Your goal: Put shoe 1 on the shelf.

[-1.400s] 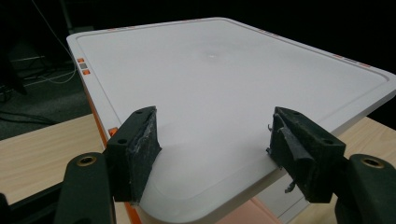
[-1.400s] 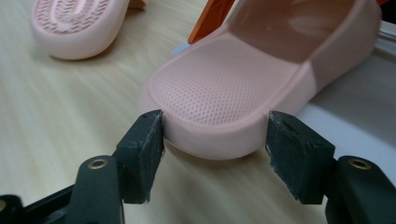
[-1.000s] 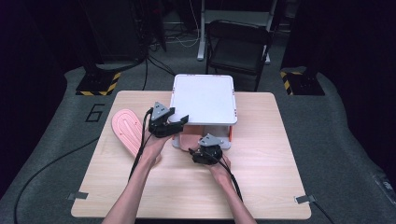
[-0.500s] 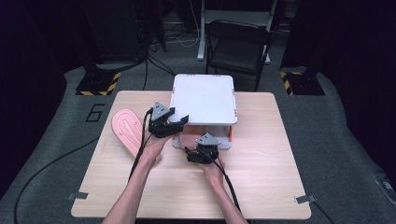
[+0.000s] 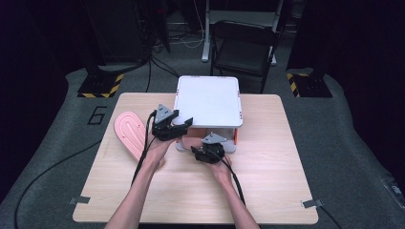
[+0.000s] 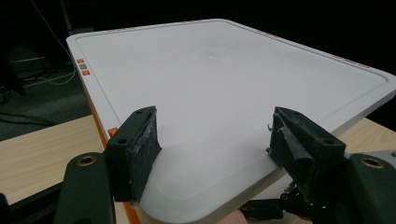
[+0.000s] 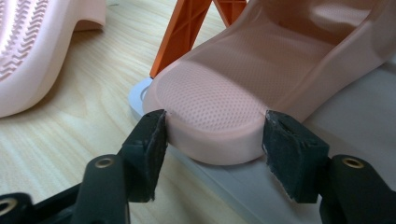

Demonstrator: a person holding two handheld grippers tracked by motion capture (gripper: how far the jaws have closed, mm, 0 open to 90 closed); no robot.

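The right gripper has just been closing — its jaws sit either side of the pink slipper's heel end, the left pad touching, the right one just apart.

You are working under overhead lighting that is falling brightly on the wooden table, while the surrounding room is lying in deep shadow. The white lid is showing soft glare near its centre. In the right gripper view, the pink slipper is rendering sharp; the background is blurring.
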